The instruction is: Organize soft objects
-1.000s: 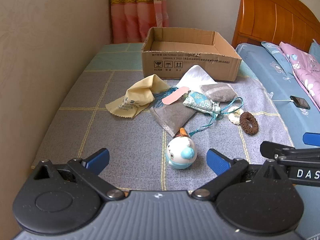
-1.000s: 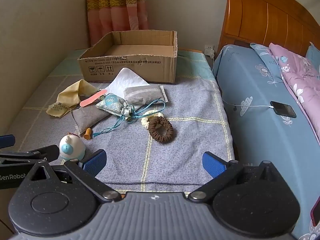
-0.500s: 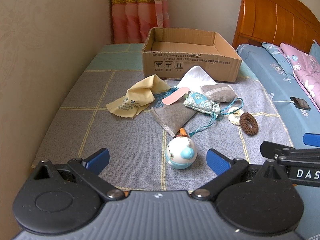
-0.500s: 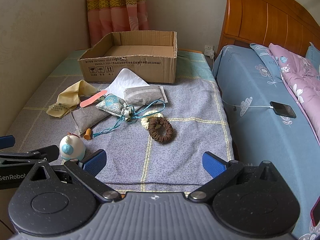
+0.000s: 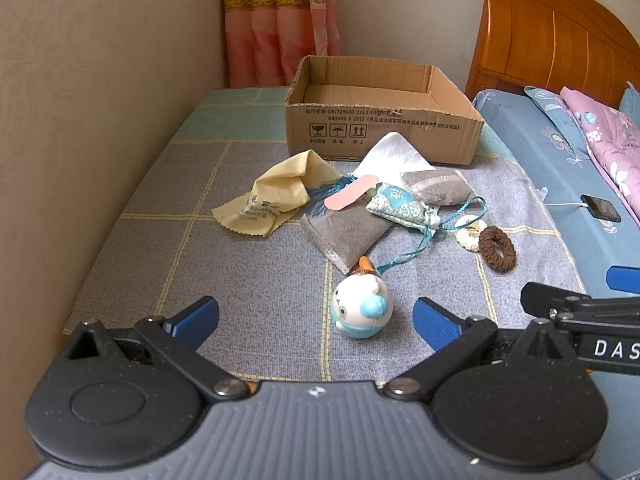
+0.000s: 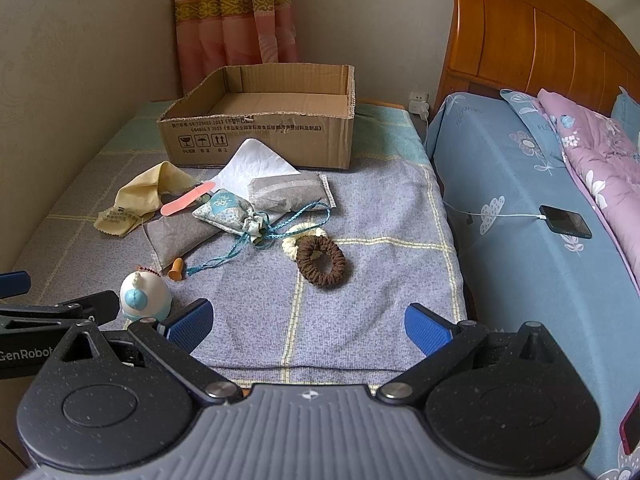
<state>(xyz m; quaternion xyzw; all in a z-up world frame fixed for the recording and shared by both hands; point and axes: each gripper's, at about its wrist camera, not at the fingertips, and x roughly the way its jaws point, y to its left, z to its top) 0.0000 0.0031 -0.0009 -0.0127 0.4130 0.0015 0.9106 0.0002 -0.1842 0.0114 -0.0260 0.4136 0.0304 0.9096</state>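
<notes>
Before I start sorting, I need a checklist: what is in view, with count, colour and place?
cardboard box: 1, brown, open, far end of blanket
checked blanket: 1, grey
cloth: 1, yellow, left of pile
tissue: 1, white, by box
fabric pouches: 2, grey, in pile
drawstring sachet: 1, teal patterned, pile centre
nail file: 1, pink
scrunchies: 2, brown, cream, touching
round toy: 1, white-blue, nearest
phone: 1, dark, on blue bed
left gripper: open
right gripper: open

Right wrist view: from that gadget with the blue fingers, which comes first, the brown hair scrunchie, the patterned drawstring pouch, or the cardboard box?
1. Brown hair scrunchie: nearest the right gripper, just ahead on the blanket.
2. Patterned drawstring pouch: farther back, left of centre, in the pile.
3. Cardboard box: farthest, by the curtain.
</notes>
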